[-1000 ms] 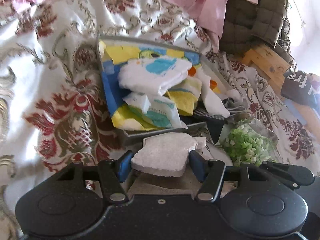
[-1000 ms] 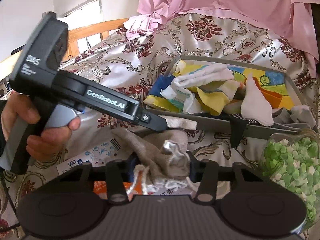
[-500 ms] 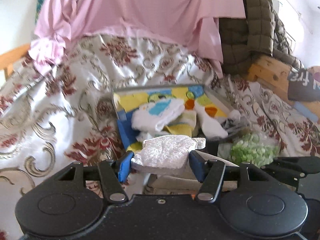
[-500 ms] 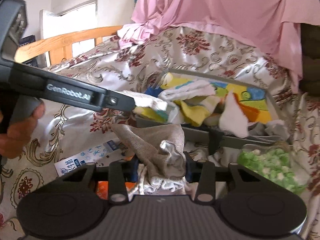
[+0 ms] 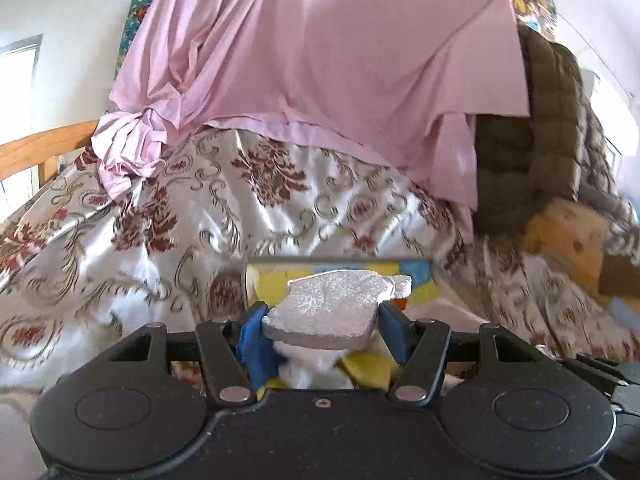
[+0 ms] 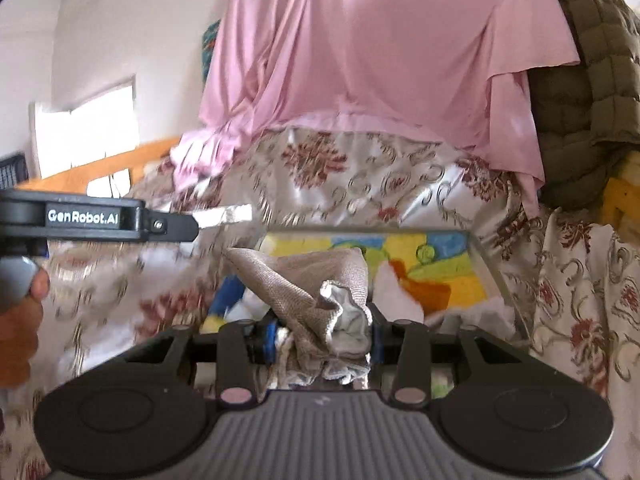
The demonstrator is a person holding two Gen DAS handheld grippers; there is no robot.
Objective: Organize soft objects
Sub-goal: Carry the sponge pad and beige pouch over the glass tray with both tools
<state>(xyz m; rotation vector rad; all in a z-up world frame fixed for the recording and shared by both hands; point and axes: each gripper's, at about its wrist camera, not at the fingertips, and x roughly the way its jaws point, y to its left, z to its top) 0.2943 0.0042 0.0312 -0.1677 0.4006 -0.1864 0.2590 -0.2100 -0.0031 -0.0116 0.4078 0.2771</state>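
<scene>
Two tools each pinch one soft item above the floral bedspread (image 5: 120, 272). Ahead of both: grey tray (image 6: 492, 272) of colourful cloths. Right tool (image 6: 322, 338): crumpled beige woven pouch (image 6: 308, 284), white lining exposed. Left tool (image 5: 320, 330): flat, white, speckled shirt-shaped pad (image 5: 332, 304), held level.

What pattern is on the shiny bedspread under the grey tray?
Satin bedspread: white with dark red floral medallions and olive-gold scrolls, clearest in the left wrist view.
</scene>
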